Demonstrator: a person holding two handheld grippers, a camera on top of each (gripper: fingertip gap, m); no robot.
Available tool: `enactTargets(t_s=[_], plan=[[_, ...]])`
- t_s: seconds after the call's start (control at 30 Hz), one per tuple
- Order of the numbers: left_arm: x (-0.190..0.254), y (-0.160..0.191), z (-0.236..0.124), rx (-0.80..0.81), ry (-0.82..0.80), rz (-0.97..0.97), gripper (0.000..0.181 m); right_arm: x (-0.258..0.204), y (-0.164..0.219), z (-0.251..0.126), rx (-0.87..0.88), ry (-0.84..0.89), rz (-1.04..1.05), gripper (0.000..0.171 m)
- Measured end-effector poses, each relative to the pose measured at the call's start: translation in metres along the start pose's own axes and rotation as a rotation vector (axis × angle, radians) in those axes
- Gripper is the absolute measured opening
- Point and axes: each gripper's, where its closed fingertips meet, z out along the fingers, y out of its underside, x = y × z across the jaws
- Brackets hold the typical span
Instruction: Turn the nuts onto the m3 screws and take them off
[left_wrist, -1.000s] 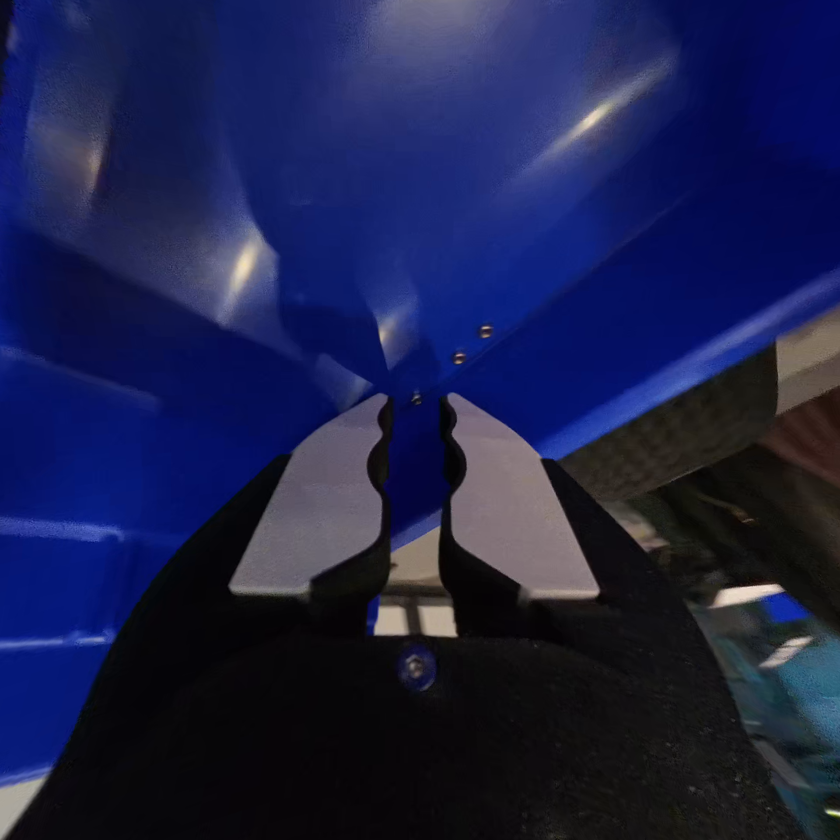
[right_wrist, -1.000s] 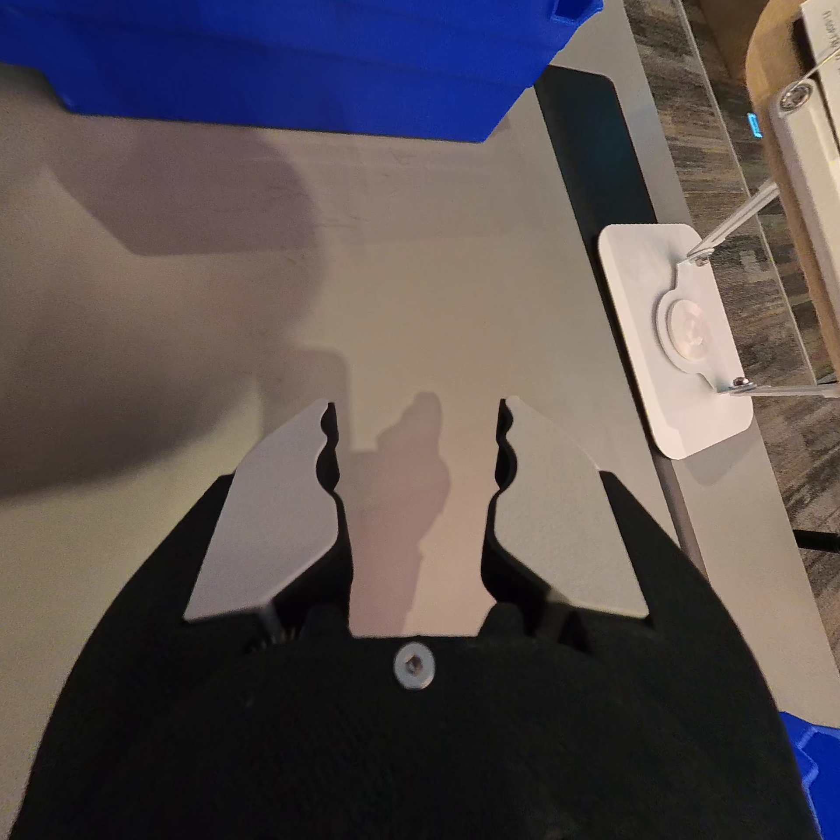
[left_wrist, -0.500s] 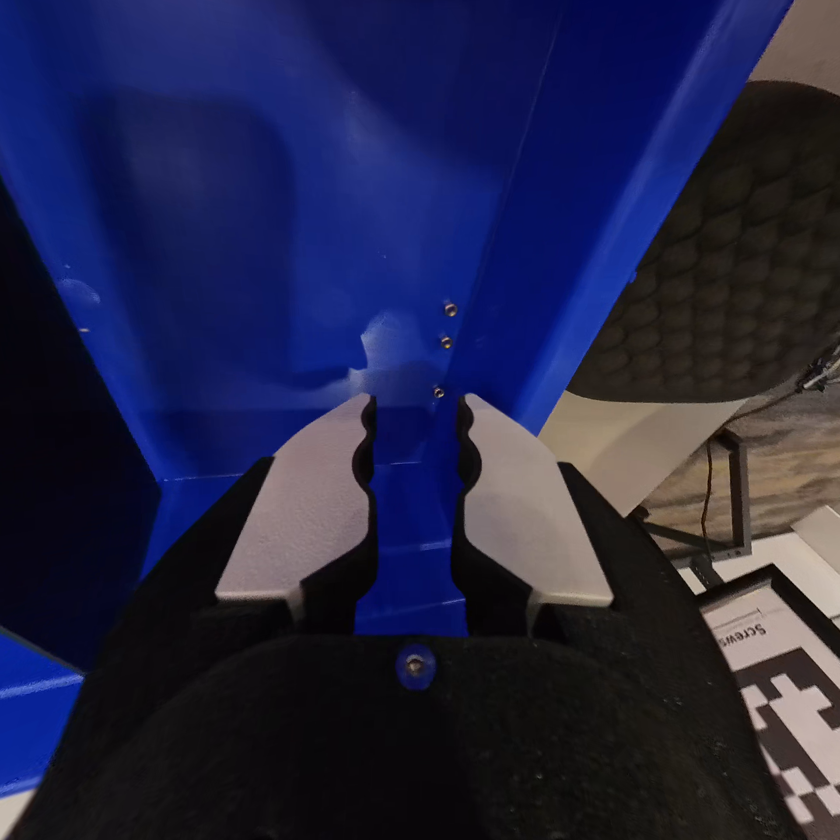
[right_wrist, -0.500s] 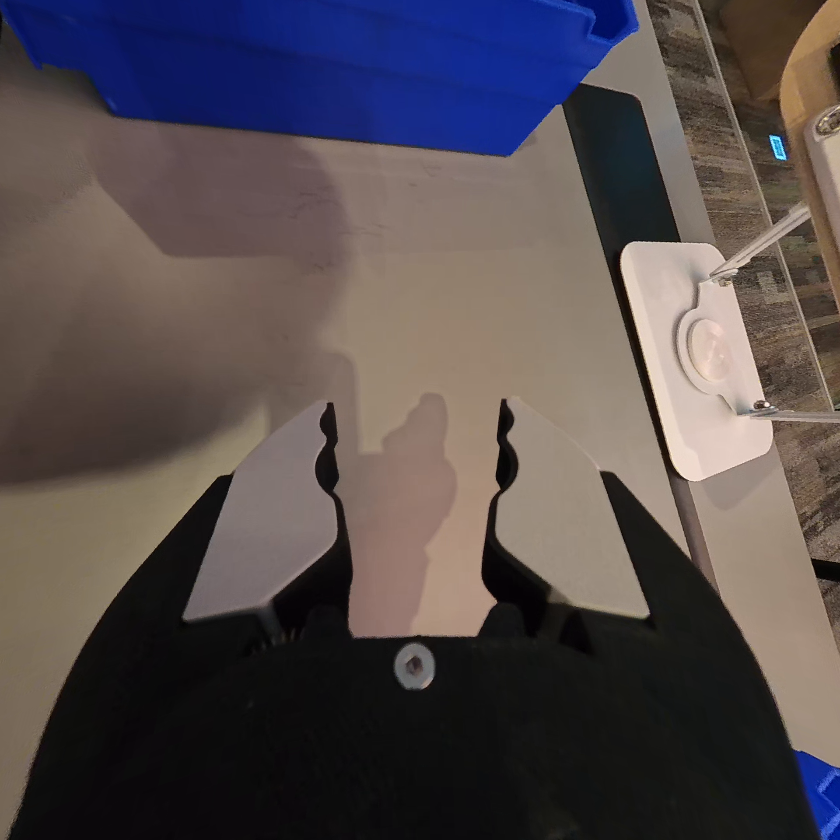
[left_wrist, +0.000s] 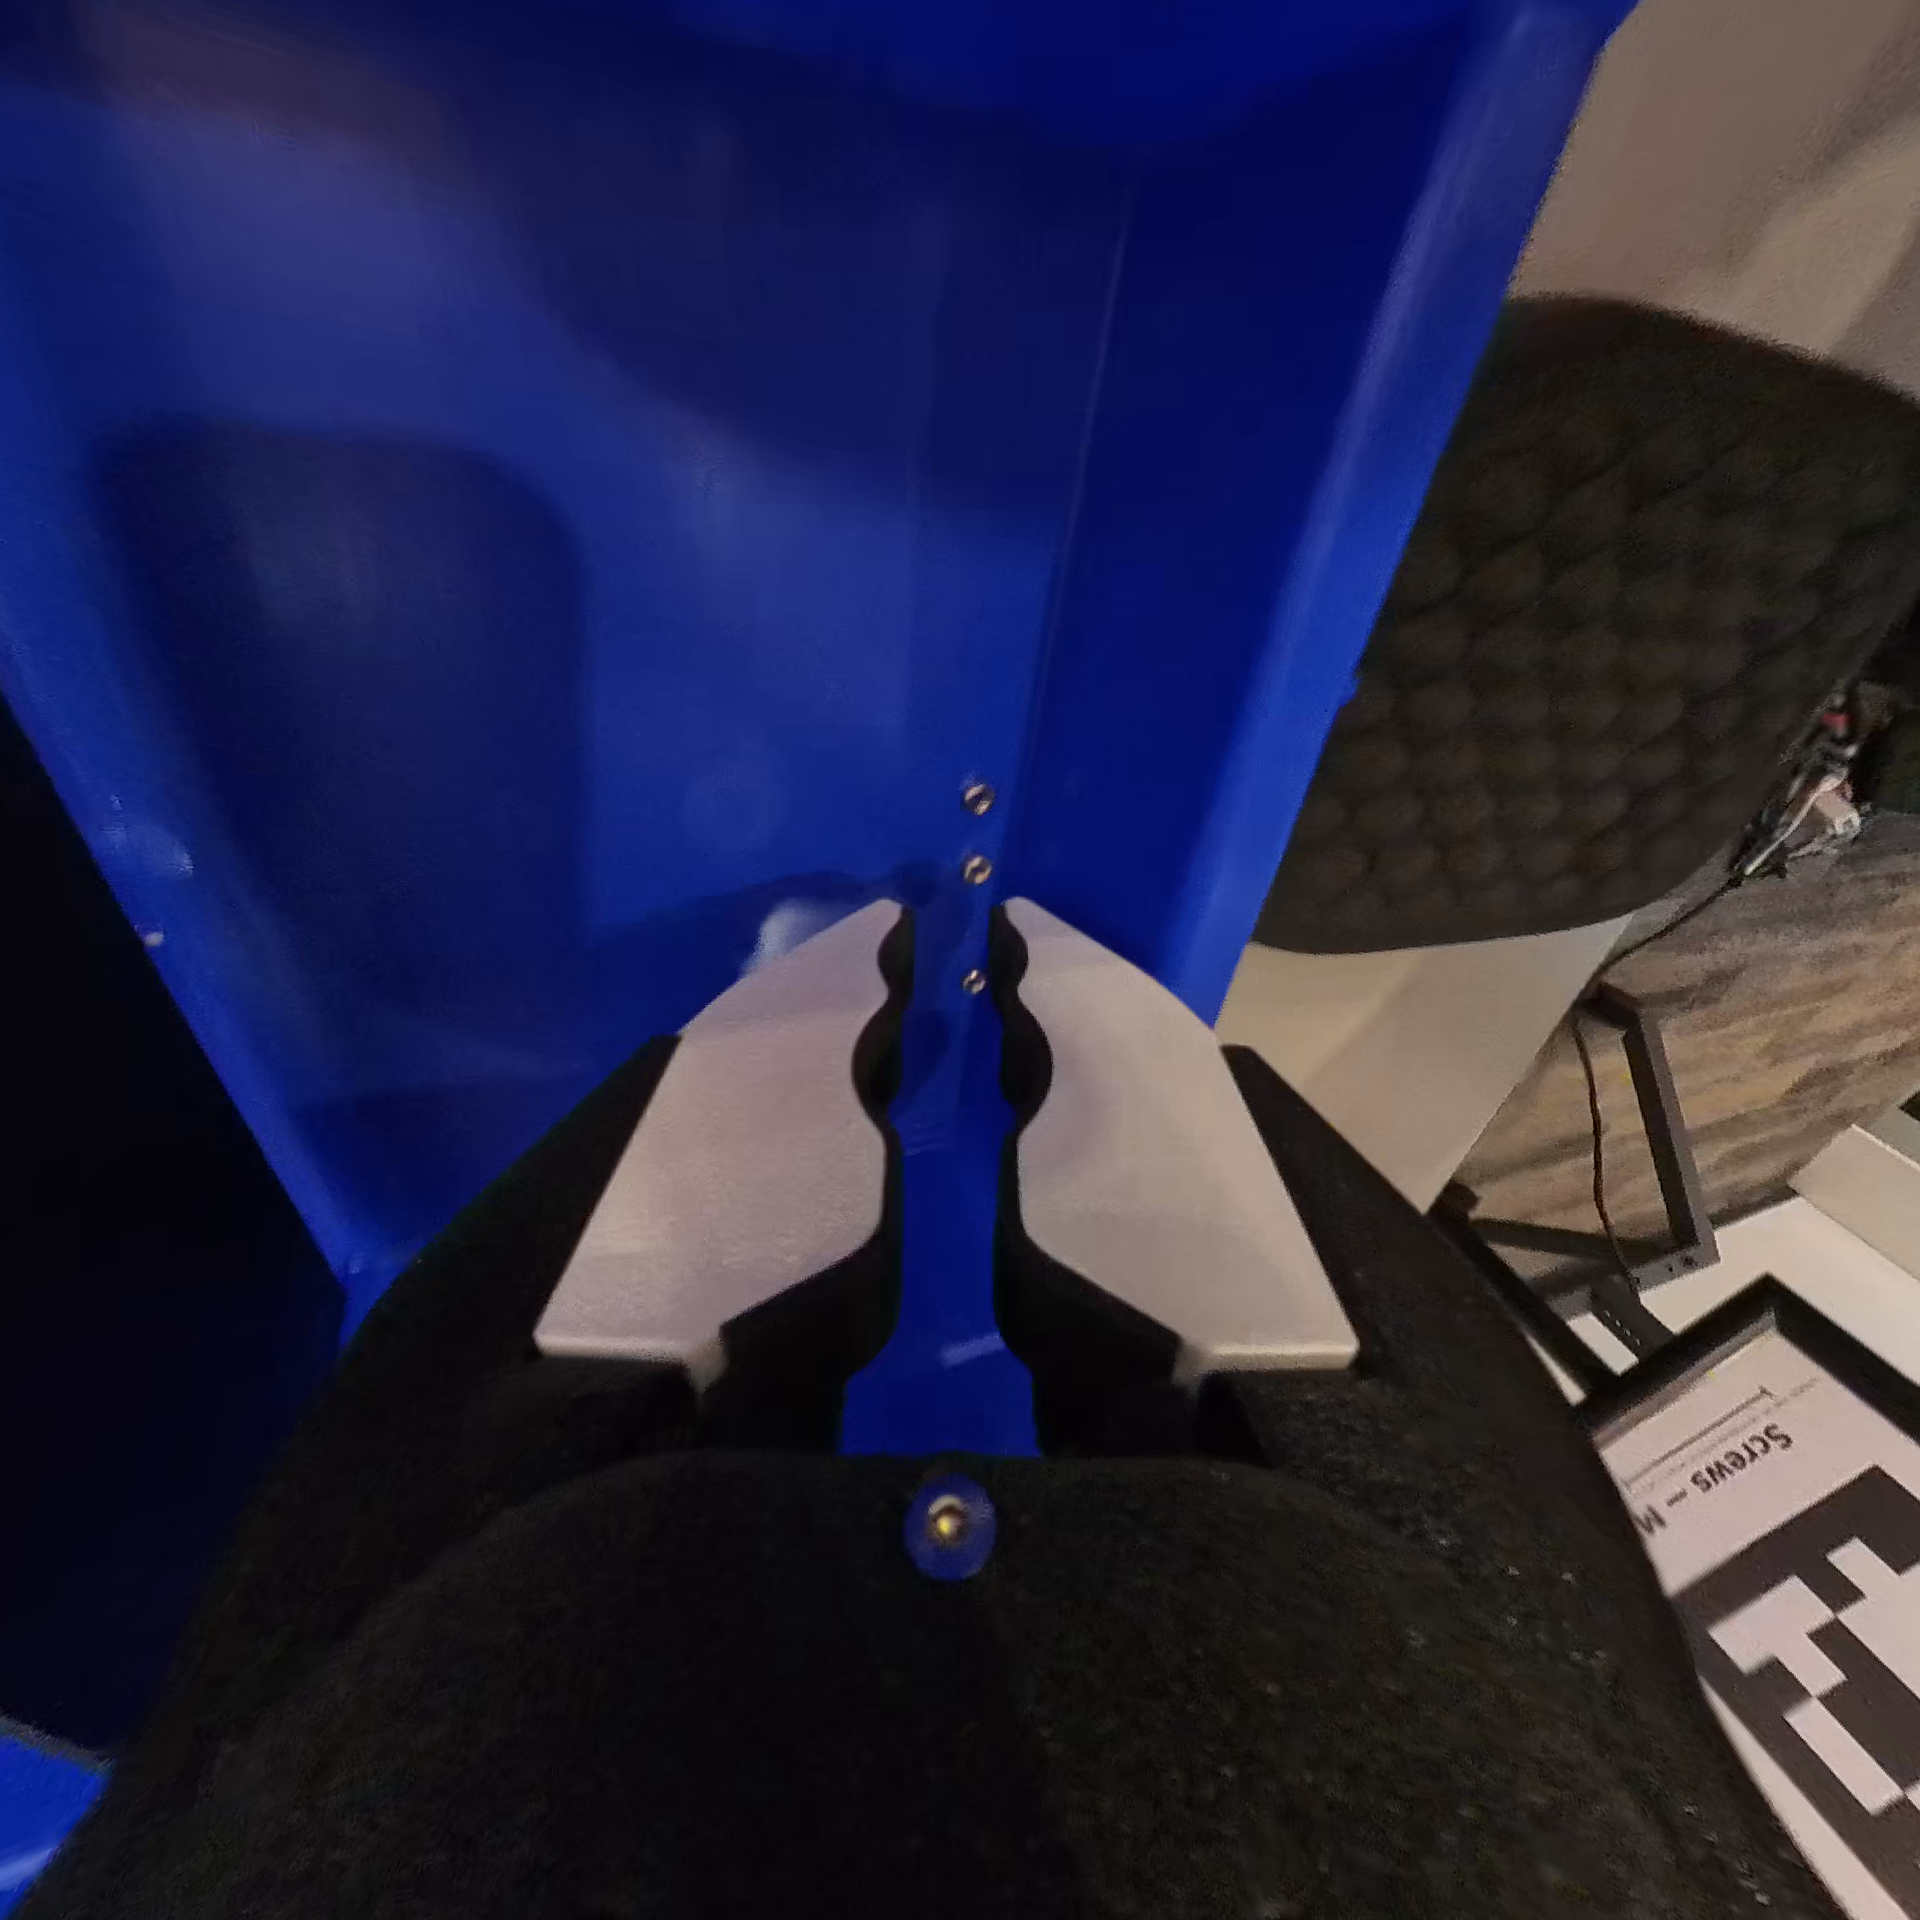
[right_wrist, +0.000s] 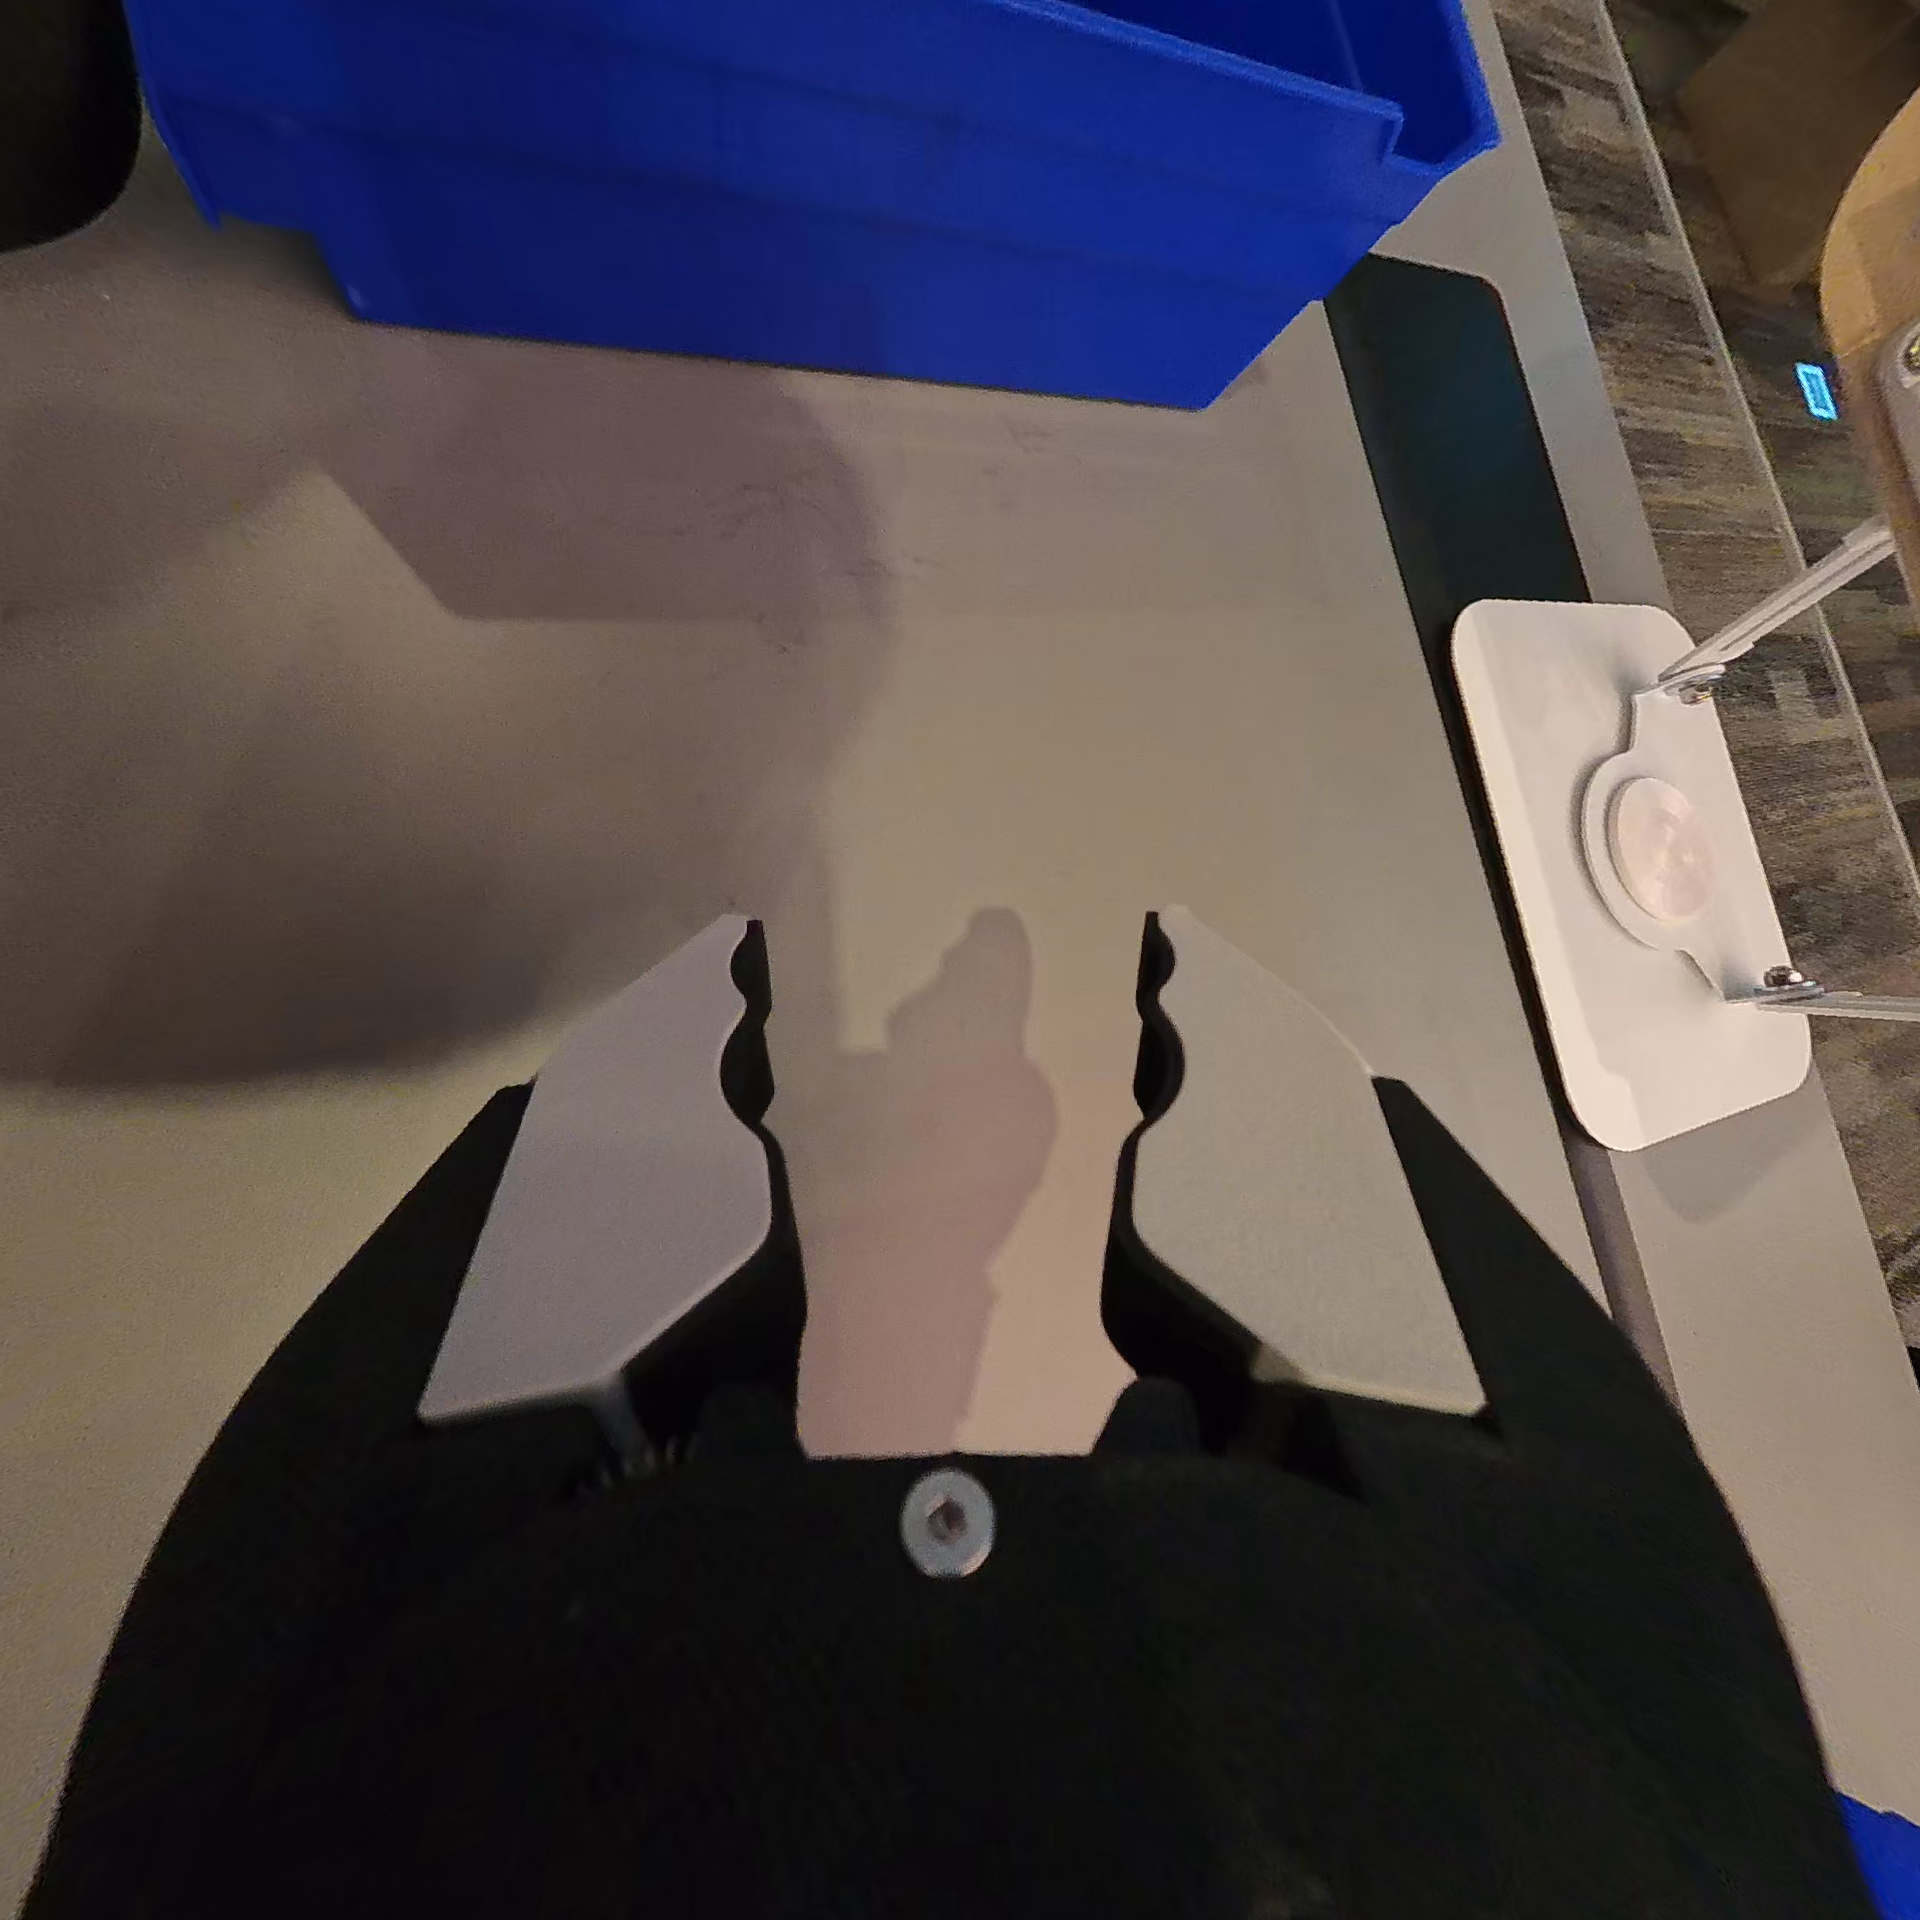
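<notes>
The left gripper (left_wrist: 951, 914) has swung and settled inside the glossy blue plastic bin (left_wrist: 623, 520). A second ago the bin's floor lay skewed across the view; now the crease along its right wall runs straight up. Three tiny brass-coloured nuts (left_wrist: 975, 868) sit in a line along that crease, the nearest one now between the fingertips. The jaws have narrowed to a slim gap and hold nothing yet, so a pick of that nut looks imminent.

The right gripper (right_wrist: 954, 925) hangs over the bare grey tabletop (right_wrist: 1039, 623), jaws wide apart and empty, drifted a little nearer the bin. No screws show in either view.

A white card with a black square-patterned marker (left_wrist: 1787, 1558) lies at lower right — it bears printed text, not repeated here.
</notes>
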Motion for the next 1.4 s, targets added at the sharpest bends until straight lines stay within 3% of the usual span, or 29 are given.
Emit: enactTargets(t_s=[0.27,0.67,0.87,1.4], plan=[[-0.005,-0.004,0.008,0.007,-0.101,0.094,0.023,-0.001,0.001,0.002,-0.006,-0.001,-0.011,0.069],[-0.007,-0.004,0.009,0.011,-0.169,0.137,0.018,-0.005,-0.001,0.002,-0.001,-0.013,-0.022,0.070],[-0.013,-0.004,0.004,0.025,-0.190,0.108,0.026,-0.005,0.000,0.003,-0.002,-0.014,-0.024,0.070],[-0.016,-0.010,-0.020,0.182,-0.292,-0.001,0.020,-0.003,-0.002,0.001,0.008,-0.009,-0.021,0.071]])
